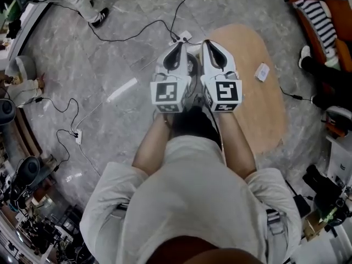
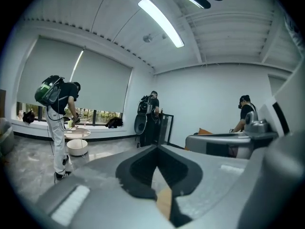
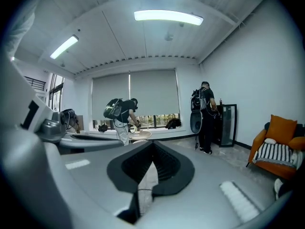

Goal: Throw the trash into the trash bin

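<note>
A small white piece of trash (image 1: pixel 263 72) lies on a tan oval surface (image 1: pixel 258 114) on the floor, ahead and to the right of me. No trash bin is clearly in view. Both grippers are held side by side in front of my chest, pointing forward and well above the floor. The left gripper (image 1: pixel 177 44) has its jaws together with nothing between them, as the left gripper view (image 2: pixel 157 148) also shows. The right gripper (image 1: pixel 210 43) is shut and empty too, its dark pads meeting in the right gripper view (image 3: pixel 152 144).
Black cables cross the grey marble floor to a power strip (image 1: pixel 184 36) and another (image 1: pixel 77 136). An orange armchair with a striped cushion (image 1: pixel 322 15) stands at the top right. Other people (image 2: pixel 59 118) (image 3: pixel 206 116) stand by the windows. Equipment crowds the lower left.
</note>
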Motion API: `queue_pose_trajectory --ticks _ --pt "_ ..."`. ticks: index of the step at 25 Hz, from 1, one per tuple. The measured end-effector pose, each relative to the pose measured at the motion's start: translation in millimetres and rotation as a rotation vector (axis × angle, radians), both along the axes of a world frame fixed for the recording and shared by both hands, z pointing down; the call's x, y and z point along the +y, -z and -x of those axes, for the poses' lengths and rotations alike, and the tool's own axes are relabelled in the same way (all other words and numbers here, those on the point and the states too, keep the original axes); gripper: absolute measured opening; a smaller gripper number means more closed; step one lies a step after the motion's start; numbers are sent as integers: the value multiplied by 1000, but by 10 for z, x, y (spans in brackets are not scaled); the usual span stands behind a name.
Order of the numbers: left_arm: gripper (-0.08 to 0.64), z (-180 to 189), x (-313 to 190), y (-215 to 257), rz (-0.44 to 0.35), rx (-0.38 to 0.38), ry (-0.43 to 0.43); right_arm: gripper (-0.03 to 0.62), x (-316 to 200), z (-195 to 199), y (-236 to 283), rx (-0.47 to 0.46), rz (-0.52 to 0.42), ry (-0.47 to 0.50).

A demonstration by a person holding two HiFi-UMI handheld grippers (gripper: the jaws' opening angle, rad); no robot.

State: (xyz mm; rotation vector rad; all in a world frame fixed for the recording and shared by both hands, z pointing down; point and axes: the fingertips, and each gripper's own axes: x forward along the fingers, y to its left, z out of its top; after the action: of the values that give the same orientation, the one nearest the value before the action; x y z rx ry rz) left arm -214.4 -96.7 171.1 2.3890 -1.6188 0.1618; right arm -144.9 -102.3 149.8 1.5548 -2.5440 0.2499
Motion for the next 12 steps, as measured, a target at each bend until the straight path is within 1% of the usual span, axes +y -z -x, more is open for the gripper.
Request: queue_pose_trajectory --ticks 4,8,12 --pt "18 -84 29 8 -5 -12 -23 8 79 -57 -30 -23 14 -12" --pt "18 -182 45 -26 -10 -27 -33 8 93 -146 -99 -19 16 -15" --pt "18 -233 180 -1 -18 -14 -48 8 219 -147 -77 -22 15 -22"
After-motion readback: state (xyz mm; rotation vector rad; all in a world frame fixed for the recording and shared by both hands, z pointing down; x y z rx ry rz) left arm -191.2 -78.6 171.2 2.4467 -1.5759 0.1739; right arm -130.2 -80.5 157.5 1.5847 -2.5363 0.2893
